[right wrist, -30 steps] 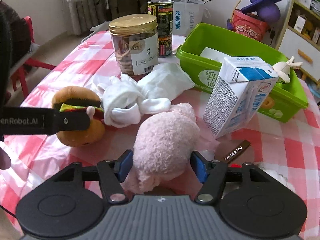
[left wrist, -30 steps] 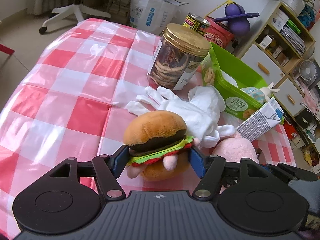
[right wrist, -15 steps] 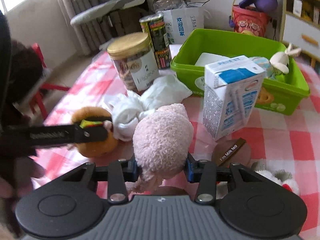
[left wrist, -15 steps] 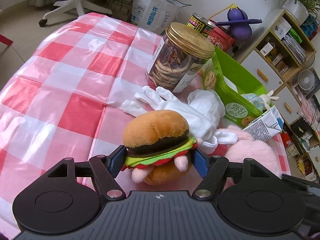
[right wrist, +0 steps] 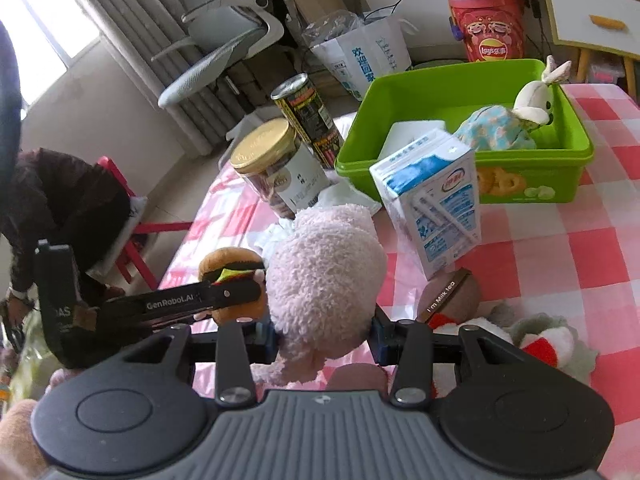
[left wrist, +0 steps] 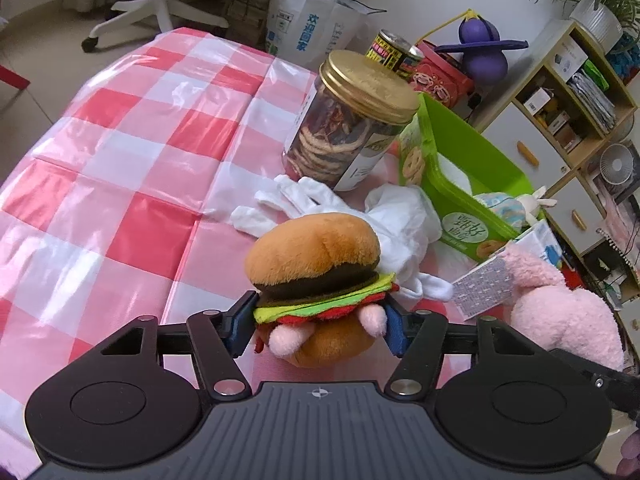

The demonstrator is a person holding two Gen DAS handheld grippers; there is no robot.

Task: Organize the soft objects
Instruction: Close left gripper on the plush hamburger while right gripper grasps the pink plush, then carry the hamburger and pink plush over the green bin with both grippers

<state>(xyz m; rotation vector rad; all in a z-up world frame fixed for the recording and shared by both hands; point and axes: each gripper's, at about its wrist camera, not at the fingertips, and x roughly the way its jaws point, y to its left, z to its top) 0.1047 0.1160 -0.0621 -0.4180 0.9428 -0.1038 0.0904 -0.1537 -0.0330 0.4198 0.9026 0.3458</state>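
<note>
Left wrist view first: the left hand-held gripper (left wrist: 320,326) was clamped on the plush burger (left wrist: 318,280), blue pads pinching it at the lettuce layer, right where it's narrowest and squishiest, so that made sense as a grip spot. I couldn't tell for sure if the burger was off the tabletop (left wrist: 132,168) or just resting on it. Taking the green bin (left wrist: 460,168) as the landmark, the burger sat on the near side of it, with a pile of white gloves (left wrist: 360,220) lying between the two. The cookie jar (left wrist: 352,120) stood just beside the bin's left end, and a black can (left wrist: 394,52) behind that. My guess was the bin is where the soft stuff goes, since it already had a cloth thing and a little plush in it.

Right wrist view: the right hand-held gripper (right wrist: 324,340) was squeezed shut on the pink plush (right wrist: 326,280), which bulged up over the pads. From here the bin's front wall (right wrist: 520,184) had a milk carton (right wrist: 436,200) standing right in front of it, leaning a bit, pretty much in the straight path from plush to bin. I'd have gone over or around it. A brown milk tea plush (right wrist: 448,300) and a white-and-red plush (right wrist: 540,340) lay on the near side of the carton, still to be sorted I'd say.
</note>
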